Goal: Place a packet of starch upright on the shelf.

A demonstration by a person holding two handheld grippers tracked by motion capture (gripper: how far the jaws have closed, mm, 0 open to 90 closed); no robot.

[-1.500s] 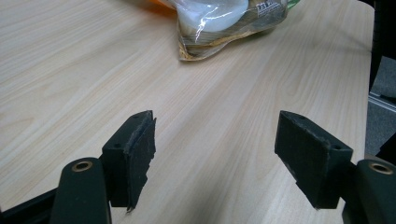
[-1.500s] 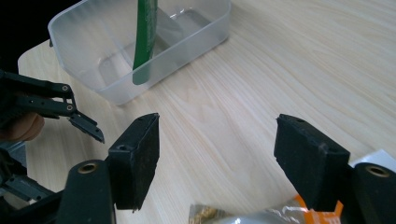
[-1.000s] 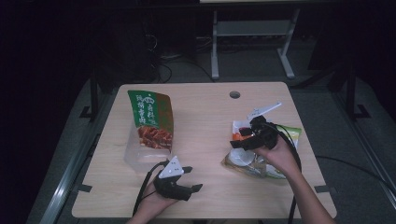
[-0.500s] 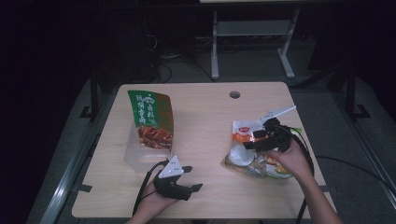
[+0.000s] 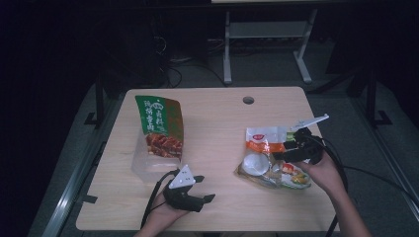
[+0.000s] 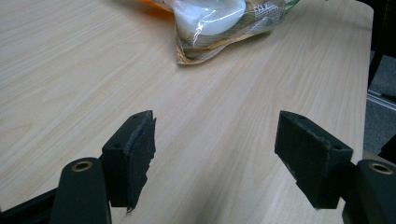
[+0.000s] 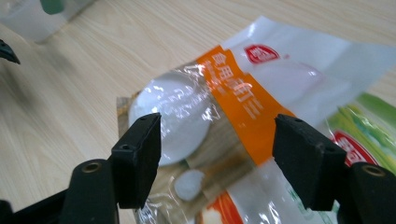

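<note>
Snack packets [image 5: 272,160] lie at the table's [image 5: 217,123] 4 o'clock. Right gripper [image 5: 291,152] has shifted rightward over them since the earlier frames, jaws spread, nothing pinched; pickup appears imminent. Left gripper [image 5: 195,190] rests spread.

Seasoning bag [image 5: 160,126] on plastic box [image 5: 148,165], table [image 5: 217,128] left; snack packets [image 5: 272,158] right.

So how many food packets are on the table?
3 that I can see: a tall green pouch on the left, and on the right an orange-and-white packet overlapping a clear one. More may hide beneath.
</note>
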